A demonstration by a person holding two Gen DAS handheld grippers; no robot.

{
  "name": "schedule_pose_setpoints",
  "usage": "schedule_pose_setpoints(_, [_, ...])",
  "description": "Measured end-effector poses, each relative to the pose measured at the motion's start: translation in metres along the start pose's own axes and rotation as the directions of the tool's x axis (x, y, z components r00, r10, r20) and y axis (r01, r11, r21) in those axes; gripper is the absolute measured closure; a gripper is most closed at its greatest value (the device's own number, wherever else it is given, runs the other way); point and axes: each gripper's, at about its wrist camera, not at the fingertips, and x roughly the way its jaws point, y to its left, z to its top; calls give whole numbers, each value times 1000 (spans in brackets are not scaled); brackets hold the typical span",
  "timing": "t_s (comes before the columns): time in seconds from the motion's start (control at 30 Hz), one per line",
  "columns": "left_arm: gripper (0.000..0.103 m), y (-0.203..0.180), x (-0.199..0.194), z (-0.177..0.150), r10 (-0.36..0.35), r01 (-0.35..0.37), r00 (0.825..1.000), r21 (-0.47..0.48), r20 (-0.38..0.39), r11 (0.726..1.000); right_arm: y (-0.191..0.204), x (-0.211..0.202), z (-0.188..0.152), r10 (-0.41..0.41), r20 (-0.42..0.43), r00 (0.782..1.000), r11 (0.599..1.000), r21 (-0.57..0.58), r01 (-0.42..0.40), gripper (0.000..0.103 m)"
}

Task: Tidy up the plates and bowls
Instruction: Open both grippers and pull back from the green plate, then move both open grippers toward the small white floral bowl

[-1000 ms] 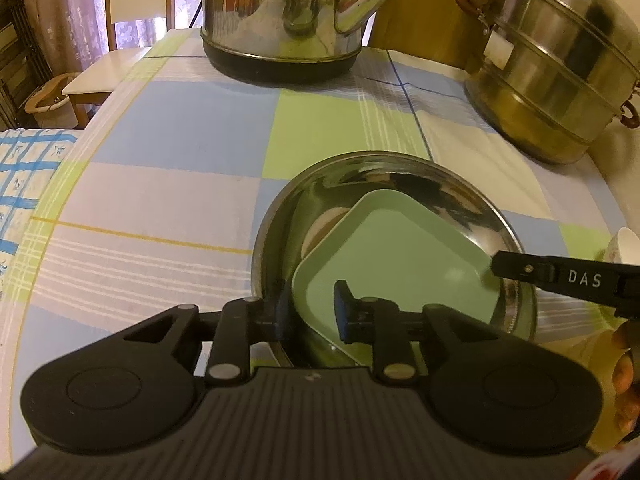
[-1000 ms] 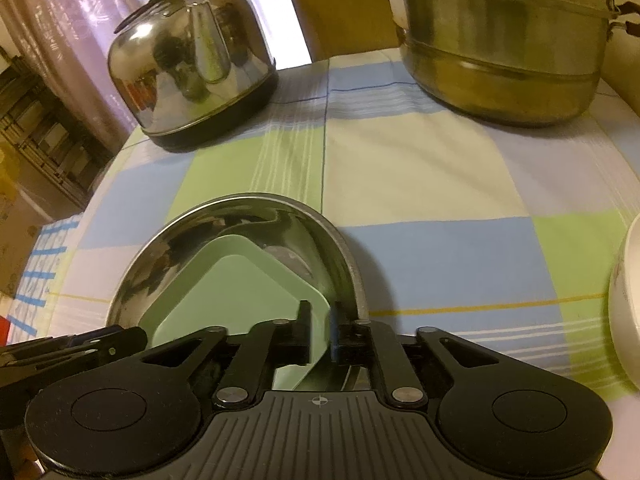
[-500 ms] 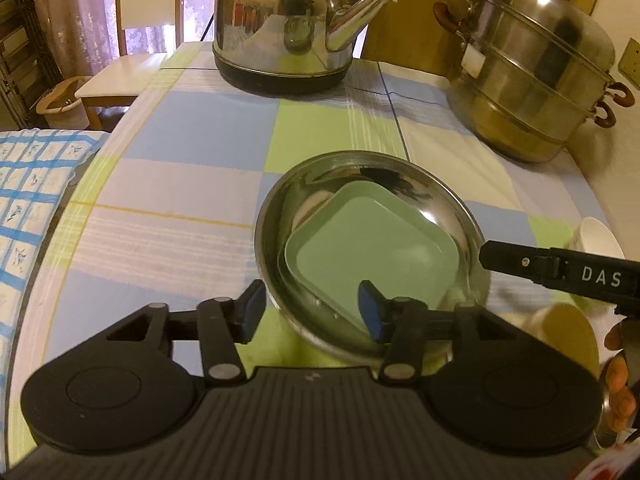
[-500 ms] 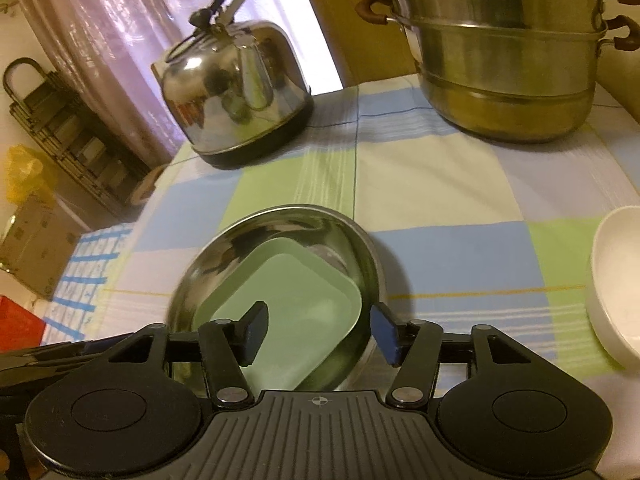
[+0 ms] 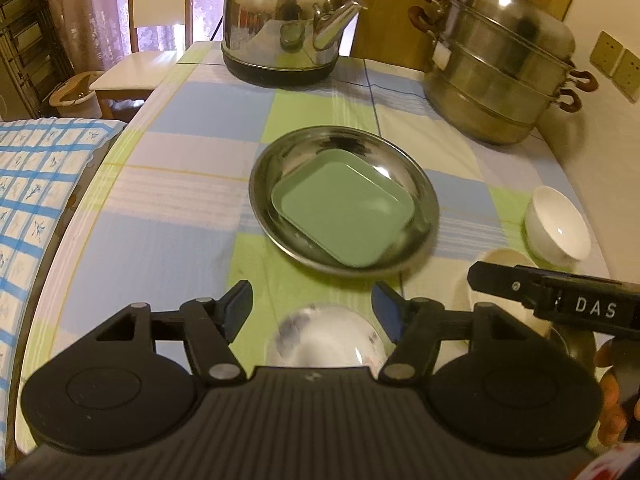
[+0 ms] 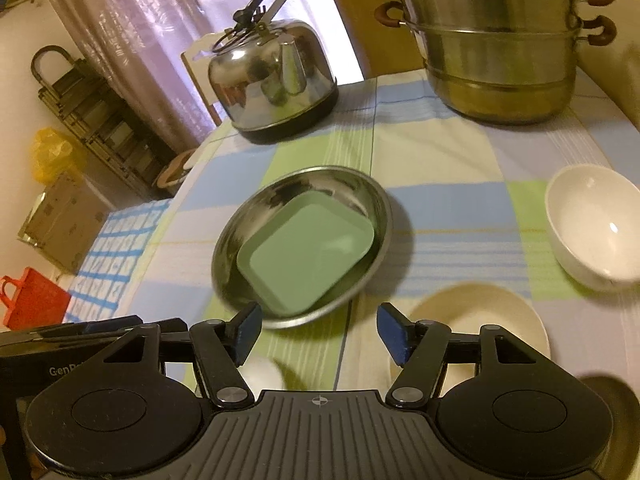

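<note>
A round steel dish (image 5: 288, 160) (image 6: 276, 196) rests on the checked tablecloth, and a green square plate (image 5: 344, 216) (image 6: 306, 256) lies inside it. My left gripper (image 5: 312, 310) hangs back from the dish's near rim, its jaws opening and its pads touching nothing. A small pale bowl (image 5: 324, 340) sits on the cloth just below that gap. My right gripper (image 6: 318, 332) is also drawn back from the dish, jaws opening, with nothing held. A white bowl (image 5: 556, 224) (image 6: 592, 224) and a cream plate (image 6: 480, 320) lie to the right.
A steel kettle (image 5: 284, 24) stands at the back of the table and a stacked steamer pot (image 5: 500, 72) at the back right. The table's left edge (image 5: 100, 184) drops toward a blue checked cloth. A chair (image 5: 156, 20) stands behind.
Both grippers were shut on the steel dish's near rim. They have opened, let go and pulled back and upward. The dish with the green plate stays on the cloth.
</note>
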Motion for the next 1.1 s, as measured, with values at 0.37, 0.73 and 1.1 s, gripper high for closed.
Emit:
schedule_pose_setpoints(0.37, [39, -28, -49, -47, 6, -6, 1000, -11, -1, 1000, -4, -54, -47, 14, -47, 999, 1000, -22, -15, 38])
schedule_pose_setpoints(0.73, [39, -62, -89, -95, 19, -19, 1000, -18, 11, 1000, -12, -99, -91, 6, -77, 997, 996, -89, -13, 37])
schedule_pose_setpoints(1.1, [39, -90, -113, -133, 42, -41, 999, -37, 22, 998, -21, -135, -126, -15, -62, 998, 988, -155, 6, 36])
